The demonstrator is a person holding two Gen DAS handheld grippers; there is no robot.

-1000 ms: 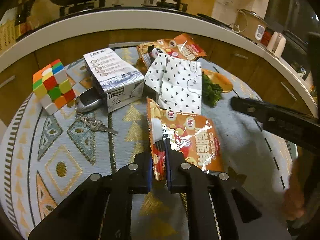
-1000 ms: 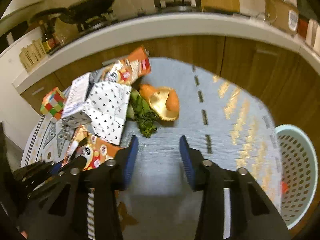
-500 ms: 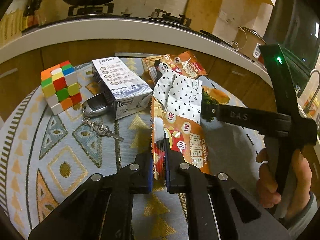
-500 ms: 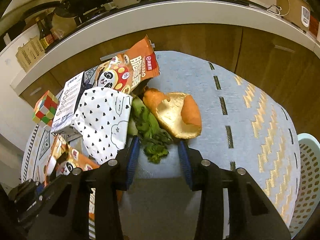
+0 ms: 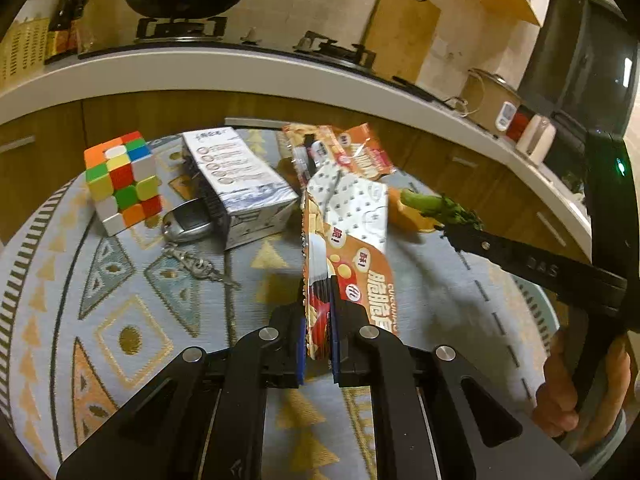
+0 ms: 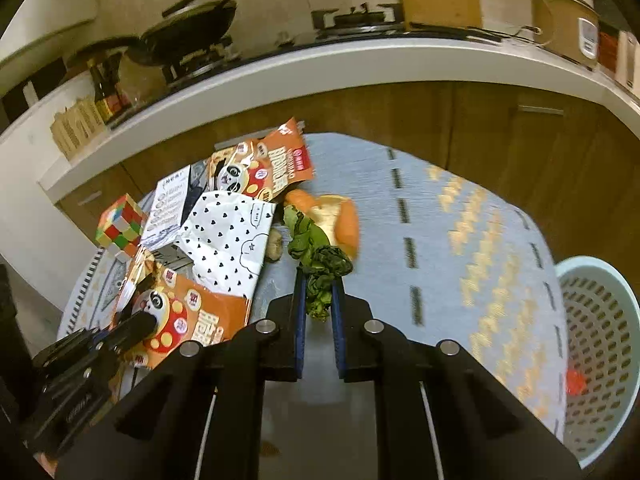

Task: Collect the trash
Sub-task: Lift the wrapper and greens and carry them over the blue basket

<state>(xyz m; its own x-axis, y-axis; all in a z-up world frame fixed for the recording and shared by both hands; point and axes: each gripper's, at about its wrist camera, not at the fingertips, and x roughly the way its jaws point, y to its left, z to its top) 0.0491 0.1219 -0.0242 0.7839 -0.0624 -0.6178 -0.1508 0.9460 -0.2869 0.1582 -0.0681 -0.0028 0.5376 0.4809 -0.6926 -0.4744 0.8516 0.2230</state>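
Left gripper (image 5: 317,322): its two fingers are pressed together on the lower edge of the orange snack bag (image 5: 352,268), which stands up on its edge between them.
Right gripper (image 6: 319,298): its fingers are closed on the green leafy scrap (image 6: 320,258); the leaves bunch between the blue pads and stick out in front of them.
Orange snack bag: held by the left gripper above the patterned rug (image 5: 132,320), with its far end just before the white paper with black hearts (image 6: 228,244).
Green leafy scrap: in the right gripper, touching the orange peel (image 6: 340,220) that lies behind it on the rug.
Second snack bag (image 6: 260,168): it lies flat at the far side of the pile, partly under the heart paper.
White carton (image 5: 236,176): it lies on the rug left of the bags, with a car key (image 5: 188,222) just beside it.
Colour cube (image 5: 122,182): it stands on the rug left of the carton, apart from it.
Basket (image 6: 600,360): pale blue, with holes in the wall, at the right edge of the rug; something small and red is inside.
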